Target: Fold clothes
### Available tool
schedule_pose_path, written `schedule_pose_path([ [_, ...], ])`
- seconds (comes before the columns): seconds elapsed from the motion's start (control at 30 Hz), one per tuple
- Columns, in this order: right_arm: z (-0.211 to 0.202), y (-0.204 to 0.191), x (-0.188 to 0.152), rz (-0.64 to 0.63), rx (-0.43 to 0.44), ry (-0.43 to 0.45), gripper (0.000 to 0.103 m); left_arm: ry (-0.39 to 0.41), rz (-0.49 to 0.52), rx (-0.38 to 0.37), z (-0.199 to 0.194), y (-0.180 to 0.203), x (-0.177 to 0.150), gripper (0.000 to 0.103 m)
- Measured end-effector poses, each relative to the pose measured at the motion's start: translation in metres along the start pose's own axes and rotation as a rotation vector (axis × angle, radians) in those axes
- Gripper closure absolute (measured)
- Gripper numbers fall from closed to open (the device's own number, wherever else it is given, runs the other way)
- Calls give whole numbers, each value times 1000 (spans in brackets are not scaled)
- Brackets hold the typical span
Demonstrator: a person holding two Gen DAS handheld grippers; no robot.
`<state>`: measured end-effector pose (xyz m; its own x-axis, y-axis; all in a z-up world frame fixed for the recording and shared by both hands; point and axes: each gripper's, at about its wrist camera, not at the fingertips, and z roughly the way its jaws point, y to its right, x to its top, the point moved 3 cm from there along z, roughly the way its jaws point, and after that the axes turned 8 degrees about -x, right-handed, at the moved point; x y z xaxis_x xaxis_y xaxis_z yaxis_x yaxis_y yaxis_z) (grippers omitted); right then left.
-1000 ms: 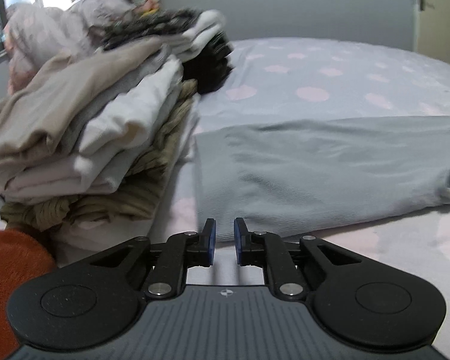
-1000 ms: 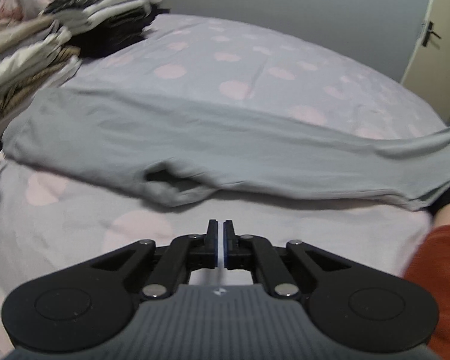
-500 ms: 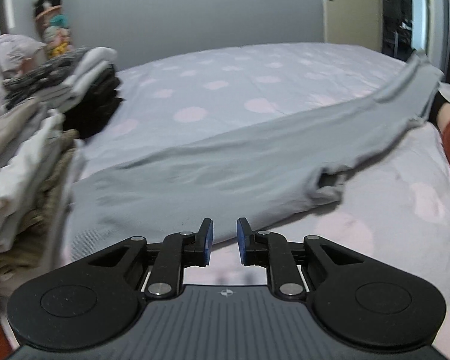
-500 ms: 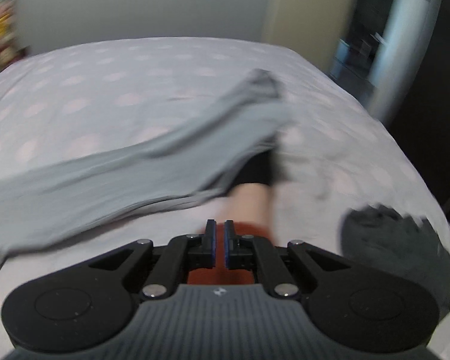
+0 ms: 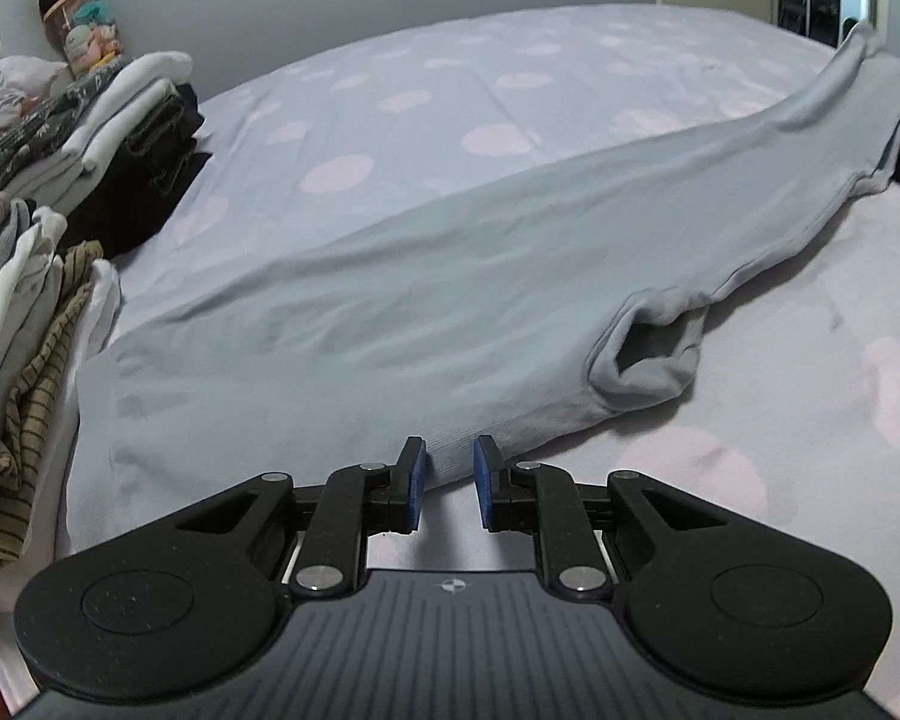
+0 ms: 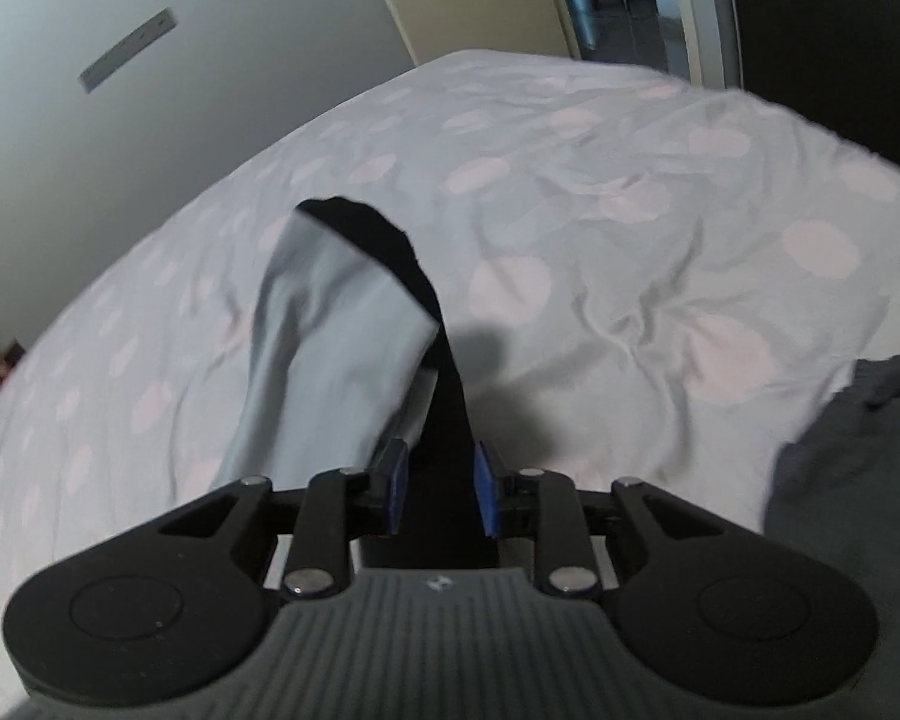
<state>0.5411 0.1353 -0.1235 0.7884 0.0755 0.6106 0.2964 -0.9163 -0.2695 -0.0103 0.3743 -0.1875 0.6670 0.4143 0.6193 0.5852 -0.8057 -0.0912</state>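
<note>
Garment: long grey piece [image 5: 426, 300] laid flat across bed [image 5: 450, 114], running from lower left to upper right in left wrist view; one cuff [image 5: 642, 360] folded open near its lower edge.
Far end: in right wrist view the grey end [image 6: 330, 348] is lifted off the bed, draped over smth black [image 6: 444, 372]; can't tell what the black thing is.
Left hand-held gripper [image 5: 448, 483]: jaws slightly apart, nothing between pads; tips just at garment's near edge, contact unclear.
Right hand-held gripper [image 6: 439, 489]: jaws opening; black thing sits in the gap, pads not pressing it; grey end just beside left pad.
Stacks: folded clothes [image 5: 36, 324] at left of bed, 2nd stack [image 5: 132, 126] behind w/ dark items.
Toys: plush figures [image 5: 75, 18] by wall, top left.
Dark cloth [image 6: 852, 468]: on bed, right edge of right wrist view.
</note>
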Motion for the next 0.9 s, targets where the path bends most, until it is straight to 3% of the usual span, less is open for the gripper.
schedule_pose_path([
  [0.3, 34, 16, 8, 189, 160, -11, 73, -36, 16, 40, 6, 6, -1, 82],
  [0.33, 35, 16, 8, 200, 173, -7, 80, -38, 14, 43, 7, 6, 0, 82],
  [0.37, 34, 15, 9, 197, 181, 4, 96, -39, 13, 44, 6, 6, 1, 82],
  [0.4, 31, 14, 10, 190, 184, 16, 96, -40, 13, 45, 6, 7, 2, 82],
  [0.63, -11, 4, 39, 74, 72, 142, 98, -17, 27, 46, -3, 10, 8, 82],
  [0.9, 14, 24, 40, 68, -72, 56, 97, -6, 30, 61, -15, 7, 10, 82],
])
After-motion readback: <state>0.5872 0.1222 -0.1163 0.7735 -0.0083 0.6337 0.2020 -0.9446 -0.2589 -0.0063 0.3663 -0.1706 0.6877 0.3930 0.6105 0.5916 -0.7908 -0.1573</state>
